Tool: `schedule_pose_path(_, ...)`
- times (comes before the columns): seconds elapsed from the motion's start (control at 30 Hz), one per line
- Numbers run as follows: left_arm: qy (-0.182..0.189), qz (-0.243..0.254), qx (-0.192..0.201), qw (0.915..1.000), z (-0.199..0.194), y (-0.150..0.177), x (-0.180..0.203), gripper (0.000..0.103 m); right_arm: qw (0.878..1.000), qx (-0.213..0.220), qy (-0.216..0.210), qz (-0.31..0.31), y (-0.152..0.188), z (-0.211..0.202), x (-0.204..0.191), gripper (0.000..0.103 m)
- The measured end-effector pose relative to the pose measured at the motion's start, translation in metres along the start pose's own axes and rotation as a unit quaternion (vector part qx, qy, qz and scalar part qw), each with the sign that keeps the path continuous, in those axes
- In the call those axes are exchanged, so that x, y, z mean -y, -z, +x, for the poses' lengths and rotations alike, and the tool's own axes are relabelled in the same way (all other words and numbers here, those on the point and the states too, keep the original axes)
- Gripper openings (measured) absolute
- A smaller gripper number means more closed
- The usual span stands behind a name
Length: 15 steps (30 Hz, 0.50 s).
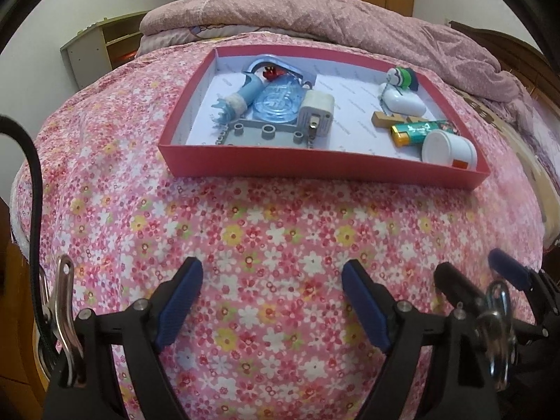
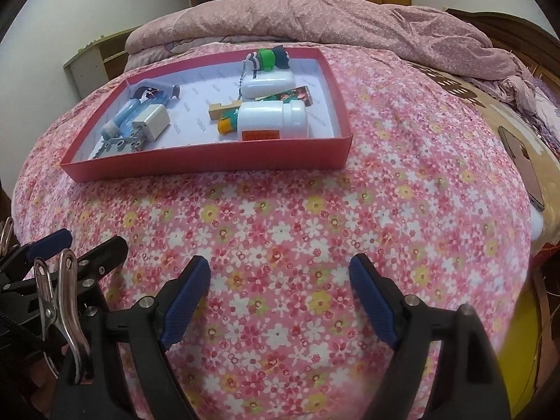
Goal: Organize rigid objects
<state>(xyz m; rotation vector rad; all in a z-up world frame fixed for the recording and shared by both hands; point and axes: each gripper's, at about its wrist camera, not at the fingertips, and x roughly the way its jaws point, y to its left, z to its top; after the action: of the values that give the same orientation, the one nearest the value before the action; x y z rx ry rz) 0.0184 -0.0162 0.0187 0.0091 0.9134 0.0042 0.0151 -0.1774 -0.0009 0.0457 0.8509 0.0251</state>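
A red box (image 1: 315, 166) (image 2: 210, 159) sits on the flowered bed sheet. Its left side holds a white charger plug (image 1: 316, 113) (image 2: 154, 120), a clear blue round case (image 1: 278, 99), a blue tube toy (image 1: 241, 99) and a grey studded plate (image 1: 262, 133). Its right side holds a white pill bottle (image 1: 449, 148) (image 2: 273, 119), a green battery (image 1: 416, 129), a wooden block (image 1: 385, 119), a white earbud case (image 1: 402, 99) (image 2: 267, 84) and a green figure (image 1: 402, 75) (image 2: 267, 57). My left gripper (image 1: 271, 301) and right gripper (image 2: 280, 301) are open and empty, side by side, well short of the box.
A folded pink quilt (image 1: 315, 14) lies behind the box. A phone (image 2: 521, 164) lies at the bed's right edge. A low shelf (image 1: 101, 49) stands at the far left by the wall. Flowered sheet (image 2: 315, 217) stretches between the grippers and the box.
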Motion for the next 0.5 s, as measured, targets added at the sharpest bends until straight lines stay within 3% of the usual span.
schedule_pose_path(0.5,0.000,-0.001,-0.002,1.0000,-0.0005,-0.0003,-0.0007,0.086,1.000,0.000,0.000,-0.001,0.0007,-0.0006,-0.0003,0.085)
